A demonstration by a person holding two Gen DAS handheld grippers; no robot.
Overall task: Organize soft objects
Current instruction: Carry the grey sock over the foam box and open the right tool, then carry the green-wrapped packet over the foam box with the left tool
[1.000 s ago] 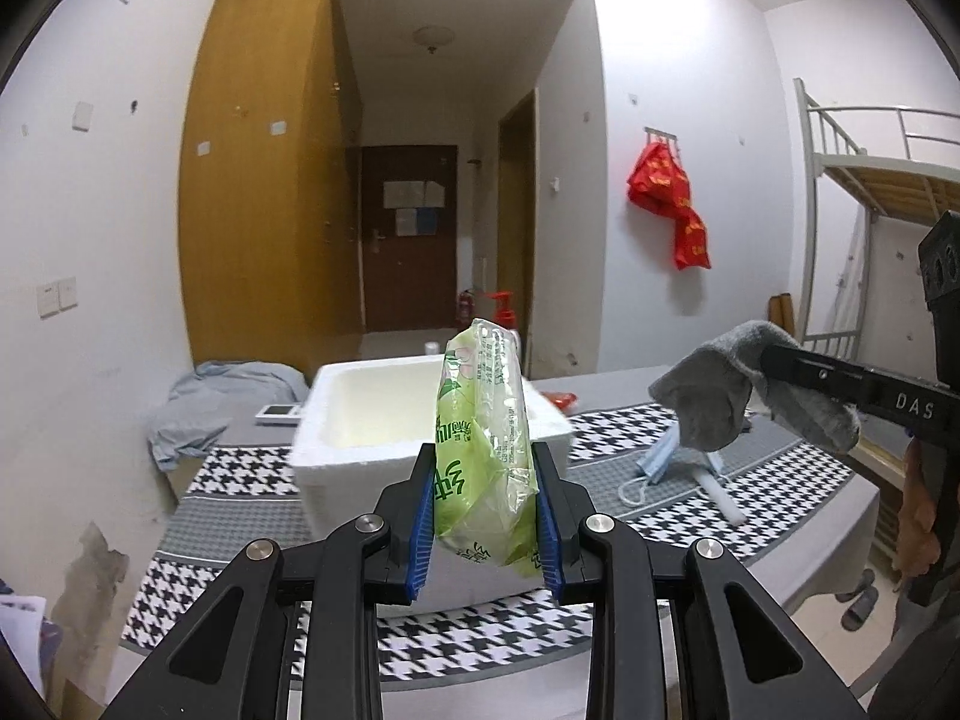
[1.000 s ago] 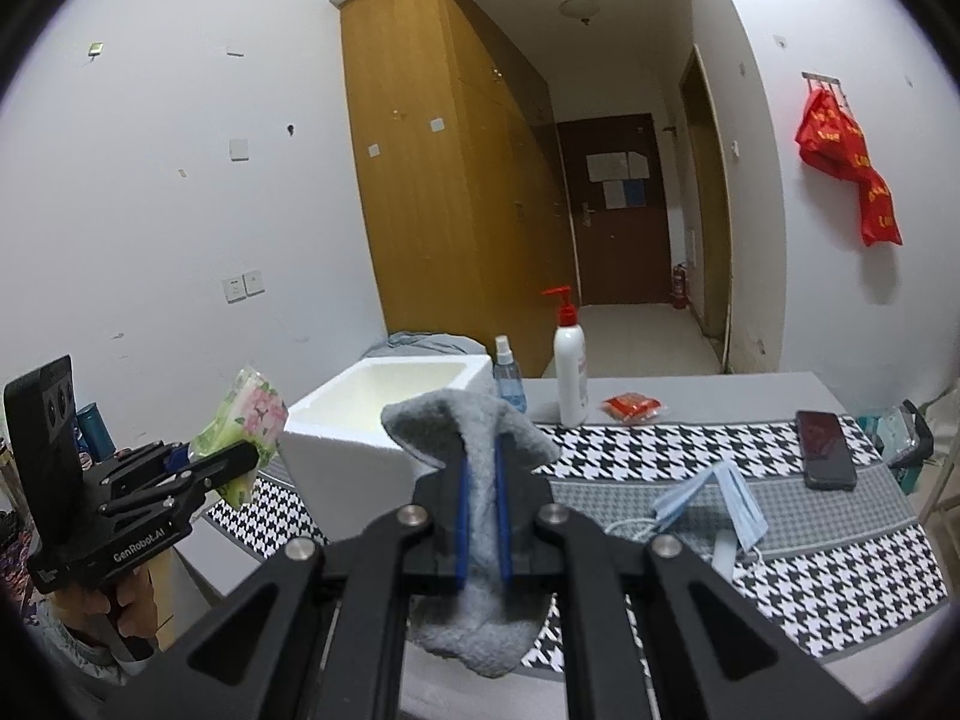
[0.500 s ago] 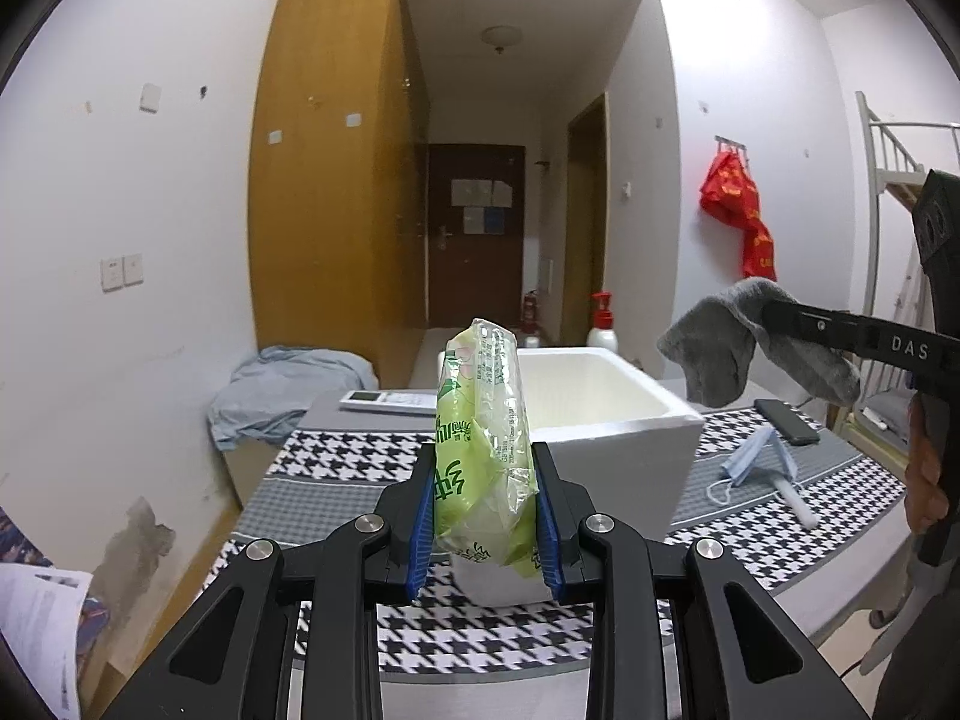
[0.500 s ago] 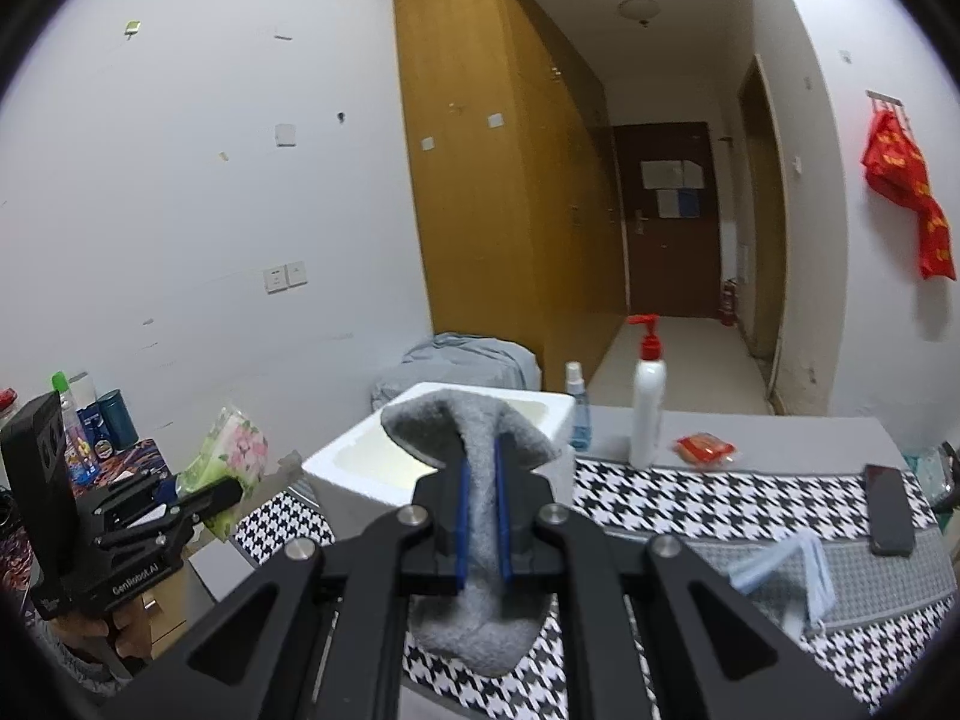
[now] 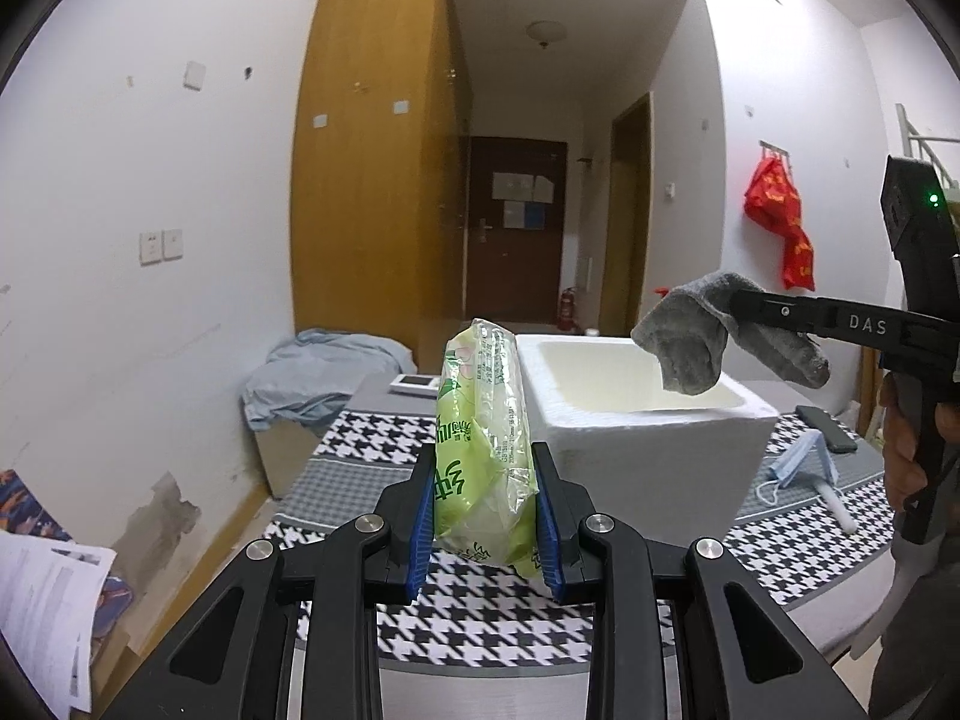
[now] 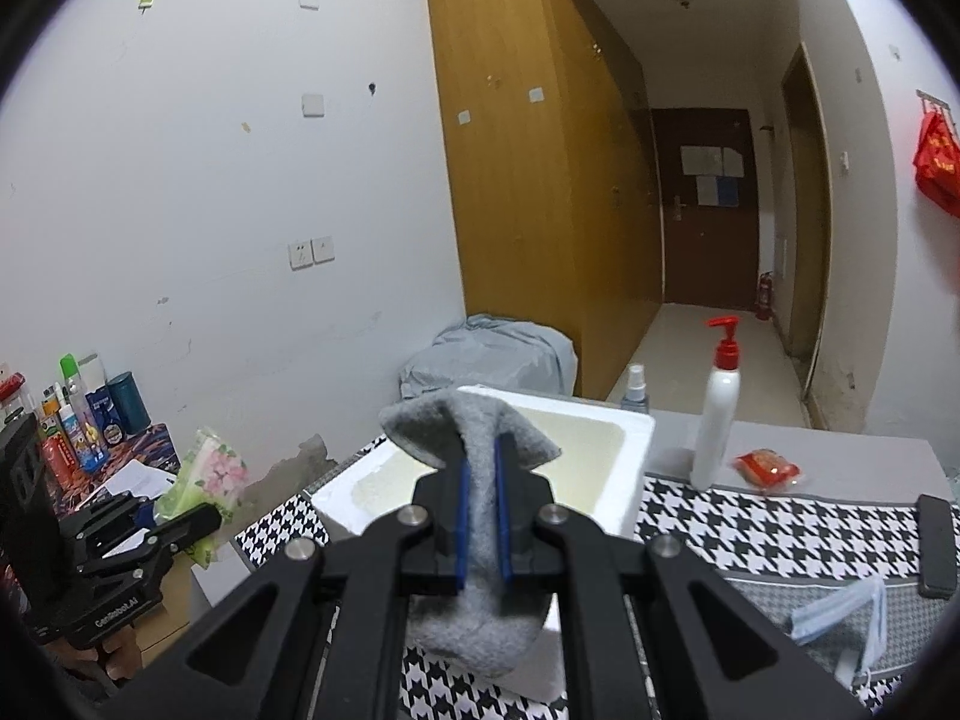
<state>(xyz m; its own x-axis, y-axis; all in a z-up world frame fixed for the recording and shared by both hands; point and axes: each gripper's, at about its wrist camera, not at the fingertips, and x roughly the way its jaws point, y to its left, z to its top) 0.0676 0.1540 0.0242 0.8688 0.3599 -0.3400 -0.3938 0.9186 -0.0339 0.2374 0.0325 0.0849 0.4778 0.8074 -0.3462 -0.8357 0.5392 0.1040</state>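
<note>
Left gripper: mine, clamped on tissue pack, held upright in air, near side of box.
Right gripper: pinching grey sock, draped over both pads, above box's near edge.
Box: white foam, open, on houndstooth table.
Mask: on table, right of box.

Lower part of the gray sock is hidden behind the right gripper, and the tissue pack has its sides covered by the left gripper pads. The foam box floor is partly blocked by the sock; print on the pack is too small to read. Face mask and phone are cut off near the right wrist view's edge.
</note>
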